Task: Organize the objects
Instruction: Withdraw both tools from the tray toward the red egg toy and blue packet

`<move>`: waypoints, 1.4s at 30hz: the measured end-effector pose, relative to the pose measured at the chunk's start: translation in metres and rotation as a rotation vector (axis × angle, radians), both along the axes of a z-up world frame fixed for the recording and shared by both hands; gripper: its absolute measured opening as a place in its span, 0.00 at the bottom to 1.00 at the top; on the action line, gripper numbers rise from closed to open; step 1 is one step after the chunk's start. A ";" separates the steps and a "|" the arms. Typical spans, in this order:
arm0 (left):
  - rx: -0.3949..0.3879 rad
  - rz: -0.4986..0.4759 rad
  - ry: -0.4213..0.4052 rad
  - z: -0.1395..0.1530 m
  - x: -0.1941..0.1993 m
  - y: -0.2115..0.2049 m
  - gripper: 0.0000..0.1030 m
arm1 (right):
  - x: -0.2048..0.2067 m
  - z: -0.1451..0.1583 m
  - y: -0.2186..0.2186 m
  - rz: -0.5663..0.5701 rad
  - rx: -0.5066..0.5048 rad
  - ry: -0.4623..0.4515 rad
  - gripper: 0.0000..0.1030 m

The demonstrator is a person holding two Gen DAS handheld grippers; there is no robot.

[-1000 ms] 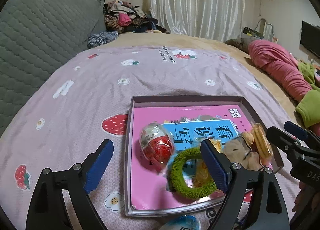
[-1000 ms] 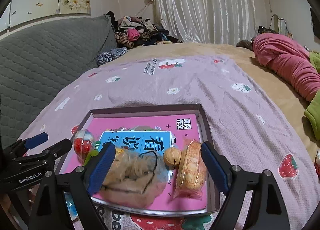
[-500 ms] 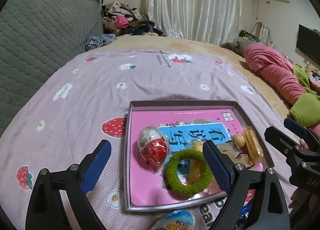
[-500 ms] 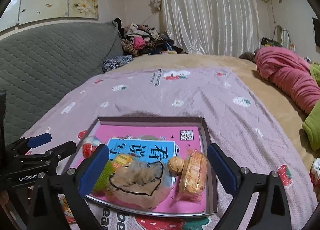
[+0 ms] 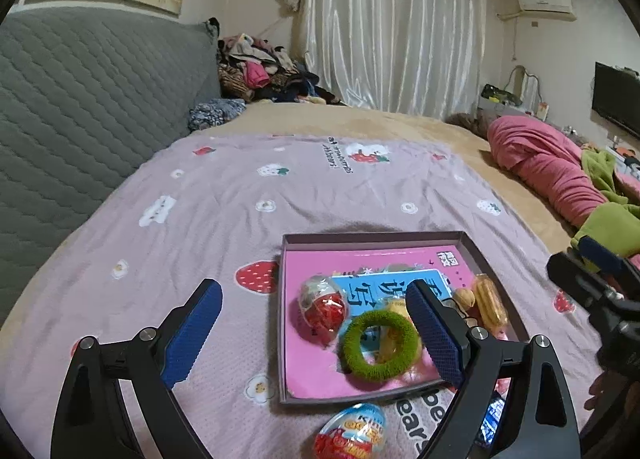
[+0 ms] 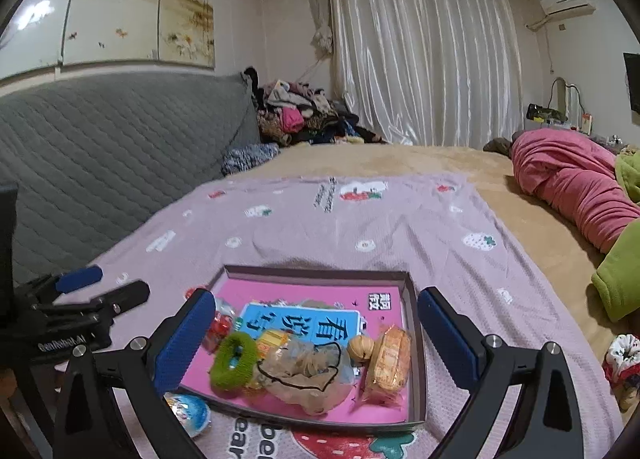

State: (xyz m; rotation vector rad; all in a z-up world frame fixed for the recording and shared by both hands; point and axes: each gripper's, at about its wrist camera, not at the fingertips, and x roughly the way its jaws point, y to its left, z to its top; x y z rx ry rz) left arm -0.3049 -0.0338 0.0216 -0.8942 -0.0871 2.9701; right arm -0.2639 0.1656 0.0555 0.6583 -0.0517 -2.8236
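Tray (image 6: 414,359): shallow grey box-lid on the strawberry-print sheet (image 5: 248,187), lined with a pink booklet (image 6: 320,295) bearing a blue title panel.
Contents: red foil-wrapped chocolate egg (image 5: 322,305) at the tray's 9 o'clock; green fuzzy hair tie (image 5: 380,345) at 6 o'clock; yellow packet (image 6: 272,339) just beside it; clear bag with a black cord (image 6: 308,373) in the middle; walnut (image 6: 360,347) and wrapped biscuit pack (image 6: 388,363) at 3 o'clock (clock positions read from the right wrist view).
Outside the tray: blue-and-white chocolate egg (image 5: 352,433) on the sheet at the tray's 7 o'clock, just beside its near wall.
Right gripper (image 6: 316,333): jaws opening, close to full spread, with nothing pressed between the pads; the tray merely shows through the gap.
Left gripper (image 5: 316,323): jaws wide apart, empty.
Change: a second ago the right jaws stood narrower, framing the bag and the biscuit pack low over the tray; both grippers have since lifted and drawn back, so the tray now sits smaller and lower in each view.
Meaning: the bag appears delivered and released (a judgement).
Remaining: probably the blue egg, the one item not yet in the tray.
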 end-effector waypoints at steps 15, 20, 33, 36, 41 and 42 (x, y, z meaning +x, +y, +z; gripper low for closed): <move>-0.032 -0.025 -0.043 -0.011 0.062 0.014 0.91 | 0.066 -0.002 -0.004 -0.001 0.057 -0.072 0.99; -0.012 -0.009 -0.057 -0.005 0.084 0.007 0.91 | 0.088 0.010 -0.015 0.010 0.091 -0.055 0.99; -0.050 0.009 -0.043 0.031 0.133 -0.002 0.91 | 0.135 0.052 -0.019 0.014 0.086 -0.019 0.99; -0.053 0.006 -0.034 0.040 0.145 -0.001 0.91 | 0.145 0.058 -0.019 0.014 0.092 -0.011 0.99; -0.060 -0.001 -0.027 0.050 0.159 0.001 0.91 | 0.159 0.065 -0.020 0.012 0.098 -0.006 0.99; -0.064 0.000 -0.028 0.051 0.162 0.001 0.91 | 0.162 0.066 -0.020 0.012 0.099 -0.008 0.99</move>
